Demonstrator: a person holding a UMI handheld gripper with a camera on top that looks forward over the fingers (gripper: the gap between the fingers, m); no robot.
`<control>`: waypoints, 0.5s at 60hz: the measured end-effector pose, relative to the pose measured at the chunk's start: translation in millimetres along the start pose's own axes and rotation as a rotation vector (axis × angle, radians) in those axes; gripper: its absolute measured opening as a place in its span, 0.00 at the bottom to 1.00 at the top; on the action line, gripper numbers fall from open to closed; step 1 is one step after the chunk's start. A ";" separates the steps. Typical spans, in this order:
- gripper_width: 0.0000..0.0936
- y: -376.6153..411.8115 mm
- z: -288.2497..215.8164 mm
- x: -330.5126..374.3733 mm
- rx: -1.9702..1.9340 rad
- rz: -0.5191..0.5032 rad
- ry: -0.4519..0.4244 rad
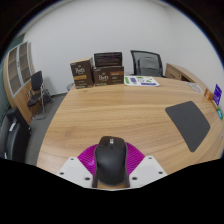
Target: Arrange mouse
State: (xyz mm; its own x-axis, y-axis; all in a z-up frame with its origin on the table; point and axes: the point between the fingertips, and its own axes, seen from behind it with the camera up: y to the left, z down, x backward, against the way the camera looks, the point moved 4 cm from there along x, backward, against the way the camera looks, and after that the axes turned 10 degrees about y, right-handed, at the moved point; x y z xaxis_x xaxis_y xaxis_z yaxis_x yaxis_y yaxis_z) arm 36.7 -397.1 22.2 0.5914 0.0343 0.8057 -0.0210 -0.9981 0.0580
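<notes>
A black computer mouse (111, 160) sits between my gripper's (111, 172) two fingers, its nose pointing away over the wooden table (110, 115). The magenta pads (88, 157) press against both of its sides, so the gripper is shut on it. A dark grey mouse pad (188, 123) lies flat on the table, well ahead and to the right of the fingers. The mouse's underside is hidden, so I cannot see whether it touches the table.
Brown cardboard boxes (97, 72) stand at the table's far edge, with papers (142, 81) beside them. Office chairs stand at the far side (147, 62) and at the left (38, 92). A blue item (217, 96) lies at the right edge.
</notes>
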 end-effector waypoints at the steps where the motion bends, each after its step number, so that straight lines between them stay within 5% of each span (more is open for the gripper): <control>1: 0.38 1.1 0.4 1.2 -0.005 -0.009 0.006; 14: 0.38 -9.5 -20.7 63.9 0.002 -0.050 0.005; 30: 0.38 -104.6 -109.3 131.4 -0.028 -0.020 -0.094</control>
State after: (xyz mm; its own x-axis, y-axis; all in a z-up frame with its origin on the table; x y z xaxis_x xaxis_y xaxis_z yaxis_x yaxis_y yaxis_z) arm 28.5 -282.5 186.4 0.6650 0.0481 0.7453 -0.0304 -0.9954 0.0913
